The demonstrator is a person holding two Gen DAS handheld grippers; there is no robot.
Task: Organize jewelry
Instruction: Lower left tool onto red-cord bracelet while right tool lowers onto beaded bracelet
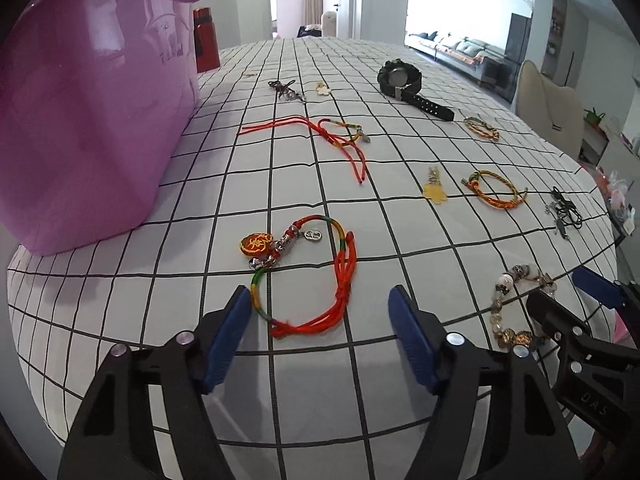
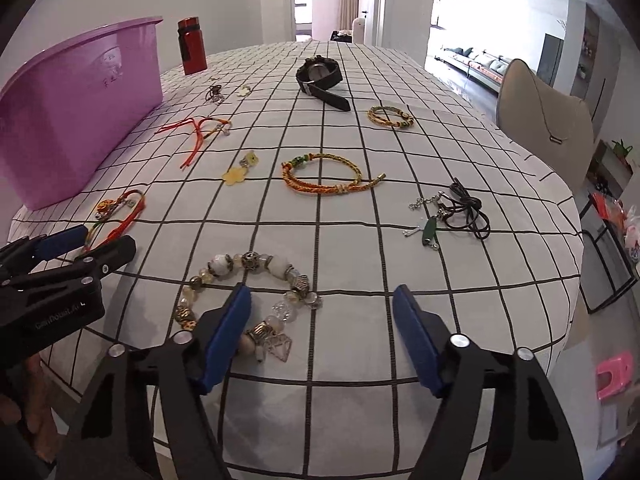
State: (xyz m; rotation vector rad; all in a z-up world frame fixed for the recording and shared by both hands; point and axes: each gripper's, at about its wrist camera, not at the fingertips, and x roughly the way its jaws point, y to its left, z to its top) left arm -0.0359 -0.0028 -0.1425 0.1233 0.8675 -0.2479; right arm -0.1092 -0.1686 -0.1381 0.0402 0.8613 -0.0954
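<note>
1. Left gripper point(image 1: 320, 300) released, jaws wide, hanging low over the checked tablecloth point(image 1: 400, 240) with nothing held; red cord bracelet point(image 1: 304, 276) between the fingertips, slightly toward 12 o'clock.
2. Right gripper point(image 2: 322, 300) likewise released and empty; beaded bracelet point(image 2: 248, 304) at 10 o'clock of its gap, partly under the left finger point(image 2: 224, 332).
3. Purple bin point(image 1: 88, 120) at 10 o'clock of the left gripper, probably the place for the jewelry, though its inside is hidden.
4. Further out at 12 to 1 o'clock: watch point(image 2: 320, 74), braided bracelet point(image 2: 324, 176), black cord necklace point(image 2: 460, 212), yellow flower charm point(image 2: 236, 174), all apart from one another.
5. Risk: thin cord lying flat may slip out from closing jaws, or cloth may get pinched along with it.
6. Risk: beaded bracelet off-centre, so a closing grip may catch one bead only and let it swing or drop.
7. Risk: grippers near each other, so reaching together may cause a bump.
</note>
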